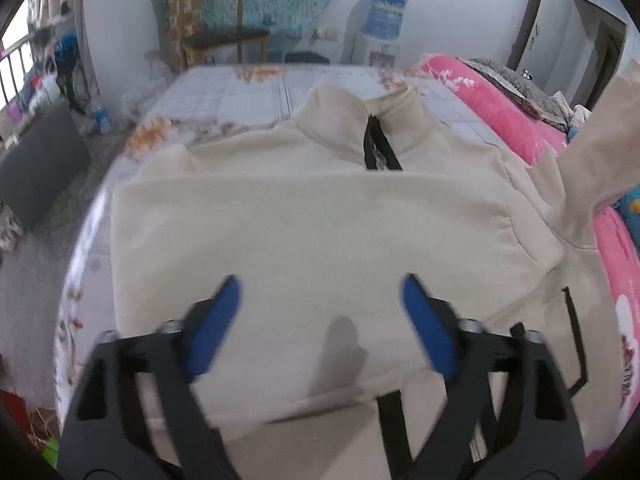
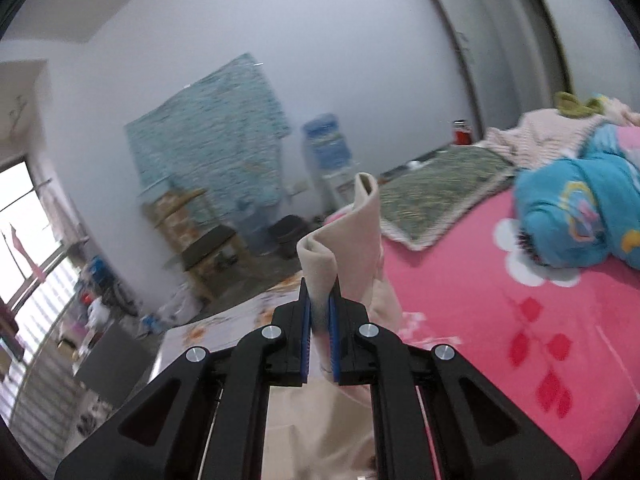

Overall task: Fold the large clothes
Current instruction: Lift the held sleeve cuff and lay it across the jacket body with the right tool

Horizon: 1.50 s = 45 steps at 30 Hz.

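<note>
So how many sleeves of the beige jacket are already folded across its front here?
1. One sleeve lies flat across the chest; the other sleeve is raised off the bed, pinched in the right gripper.

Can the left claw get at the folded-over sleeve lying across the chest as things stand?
Probably yes. The left claw hangs open right above the folded sleeve, with nothing lying between them.

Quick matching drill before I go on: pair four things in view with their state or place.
1. left tongs
2. right tongs
3. sweater
4. water jug

a. on the dispenser by the far wall
b. shut on a sleeve
c. spread on the bed, zipper collar far
d. open above cloth

Pairs: 1-d, 2-b, 3-c, 4-a
</note>
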Motion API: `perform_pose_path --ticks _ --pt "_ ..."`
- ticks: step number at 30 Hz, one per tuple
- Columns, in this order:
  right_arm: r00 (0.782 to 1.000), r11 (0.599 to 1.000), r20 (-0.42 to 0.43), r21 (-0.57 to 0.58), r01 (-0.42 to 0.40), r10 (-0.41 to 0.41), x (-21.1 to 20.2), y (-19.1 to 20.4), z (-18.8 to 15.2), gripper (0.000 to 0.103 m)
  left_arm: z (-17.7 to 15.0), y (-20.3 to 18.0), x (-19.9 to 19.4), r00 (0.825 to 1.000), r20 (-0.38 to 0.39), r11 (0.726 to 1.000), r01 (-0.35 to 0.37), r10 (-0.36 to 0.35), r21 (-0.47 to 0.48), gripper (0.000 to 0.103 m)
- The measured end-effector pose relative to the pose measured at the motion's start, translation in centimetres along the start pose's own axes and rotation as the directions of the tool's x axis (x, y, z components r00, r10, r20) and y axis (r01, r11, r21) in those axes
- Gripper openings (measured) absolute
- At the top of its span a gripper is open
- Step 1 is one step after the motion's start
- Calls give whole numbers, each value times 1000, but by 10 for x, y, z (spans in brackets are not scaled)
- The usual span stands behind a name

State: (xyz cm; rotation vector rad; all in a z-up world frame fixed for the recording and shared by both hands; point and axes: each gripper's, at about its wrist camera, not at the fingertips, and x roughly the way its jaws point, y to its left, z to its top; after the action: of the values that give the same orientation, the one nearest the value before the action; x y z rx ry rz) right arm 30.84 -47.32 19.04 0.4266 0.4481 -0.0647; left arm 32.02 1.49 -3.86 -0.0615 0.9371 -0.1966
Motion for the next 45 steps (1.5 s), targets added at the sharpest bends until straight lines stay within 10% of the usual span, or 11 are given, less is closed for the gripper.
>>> perform_pose_path --ticks 10,17,21,23,25,27,37,45 --pt "978 984 -104 3 -180 179 43 97 -49 8 -1 36 17 982 -123 976 117 -141 -182 10" --pt "908 932 -235 -22 -362 348 79 185 -119 8 1 51 -30 982 -63 974 165 -176 -153 9" --pt "695 849 -565 19 -529 445 133 236 -200 20 -7 64 -47 974 -55 965 207 -218 -160 9" --pt "627 855 -674 12 -519 390 154 243 -235 35 -13 69 -48 969 -56 960 227 -239 -163 9" --pt "610 873 -709 16 -488 354 164 233 -252 36 -15 72 -45 966 -59 957 239 -251 -165 9" --pt "614 885 -699 58 -462 366 168 209 -247 38 -14 75 -40 961 -60 949 257 -271 -182 9" --pt "830 985 -542 -20 -170 132 132 53 -177 50 33 79 13 950 -89 918 260 -298 -300 30" --pt "848 999 -527 20 -45 49 127 -22 -190 52 40 53 55 949 -166 940 220 -268 -260 28"
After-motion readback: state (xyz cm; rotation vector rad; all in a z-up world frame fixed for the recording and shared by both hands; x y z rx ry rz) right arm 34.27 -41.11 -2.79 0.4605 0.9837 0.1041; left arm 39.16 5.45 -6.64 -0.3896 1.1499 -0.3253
